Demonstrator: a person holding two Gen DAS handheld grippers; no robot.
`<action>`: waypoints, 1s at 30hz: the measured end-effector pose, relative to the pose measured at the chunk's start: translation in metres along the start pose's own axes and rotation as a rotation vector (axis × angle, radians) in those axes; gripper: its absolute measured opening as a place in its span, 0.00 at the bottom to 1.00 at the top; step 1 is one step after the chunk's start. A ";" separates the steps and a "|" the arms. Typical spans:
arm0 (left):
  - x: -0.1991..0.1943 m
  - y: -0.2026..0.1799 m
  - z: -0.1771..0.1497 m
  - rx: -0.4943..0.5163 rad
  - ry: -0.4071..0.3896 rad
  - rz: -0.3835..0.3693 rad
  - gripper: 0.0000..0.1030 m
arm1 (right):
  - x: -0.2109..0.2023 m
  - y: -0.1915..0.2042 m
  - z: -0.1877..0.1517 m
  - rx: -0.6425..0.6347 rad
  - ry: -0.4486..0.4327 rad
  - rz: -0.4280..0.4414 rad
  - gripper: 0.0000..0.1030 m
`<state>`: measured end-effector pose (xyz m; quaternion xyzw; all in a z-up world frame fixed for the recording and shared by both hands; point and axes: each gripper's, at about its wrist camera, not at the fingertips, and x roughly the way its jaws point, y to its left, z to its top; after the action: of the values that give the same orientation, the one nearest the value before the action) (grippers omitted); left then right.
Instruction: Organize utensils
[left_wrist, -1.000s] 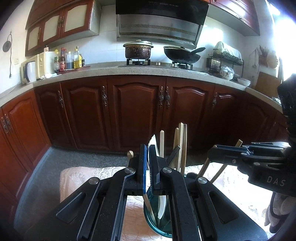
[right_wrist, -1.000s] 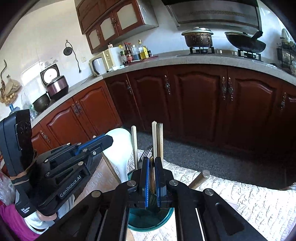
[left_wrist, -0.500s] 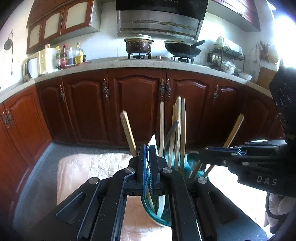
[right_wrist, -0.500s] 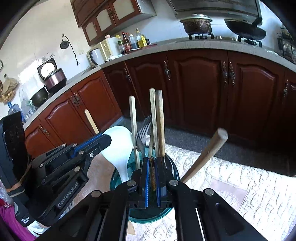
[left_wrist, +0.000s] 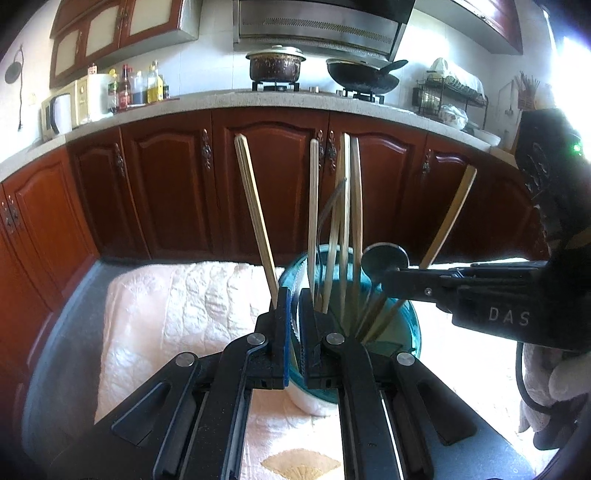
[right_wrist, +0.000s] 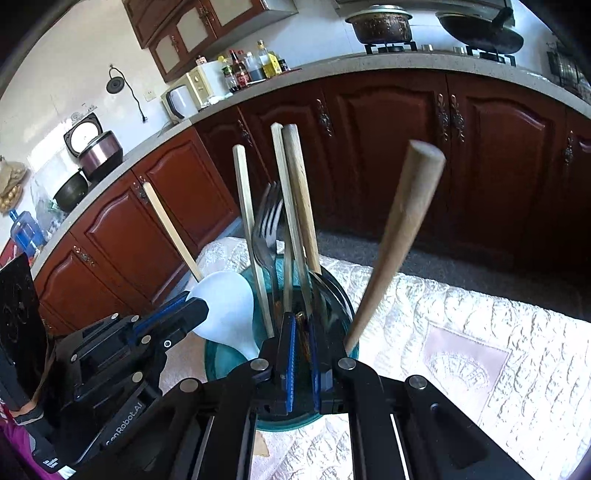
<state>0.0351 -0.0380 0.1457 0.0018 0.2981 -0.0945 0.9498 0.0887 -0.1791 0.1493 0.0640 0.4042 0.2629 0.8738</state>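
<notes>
Item: translucent teal glass holder (left_wrist: 406, 332), standing on the cream quilted bench cloth (left_wrist: 177, 306), crowded with wooden chopsticks (left_wrist: 255, 210), a steel fork (right_wrist: 267, 225) and a white plastic spoon (right_wrist: 225, 306).

My left gripper (left_wrist: 294, 325) is pinching the spoon's thin handle. My right gripper (right_wrist: 300, 354) is clamping a slim brown handle.

Handling: light, stiff, slippery; I am gripping mid-shaft, sparing the fragile glass.

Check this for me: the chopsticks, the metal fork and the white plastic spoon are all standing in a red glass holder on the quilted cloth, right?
Not quite. The glass holder is teal, not red; the right wrist view shows its rim plainly. The rest holds: the wooden chopsticks, the metal fork and the white plastic spoon stand in it on the quilted cloth.
</notes>
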 end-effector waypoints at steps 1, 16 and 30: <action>0.000 0.001 -0.001 -0.003 0.004 0.000 0.03 | 0.000 -0.001 -0.001 -0.003 0.004 -0.003 0.08; -0.027 0.002 -0.003 -0.056 0.036 -0.042 0.45 | -0.039 0.005 -0.033 0.031 -0.045 -0.001 0.26; -0.072 0.006 -0.005 -0.088 0.012 0.050 0.54 | -0.087 0.036 -0.058 0.020 -0.167 -0.143 0.33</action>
<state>-0.0249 -0.0193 0.1825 -0.0321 0.3076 -0.0576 0.9492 -0.0155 -0.1992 0.1811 0.0656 0.3362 0.1896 0.9202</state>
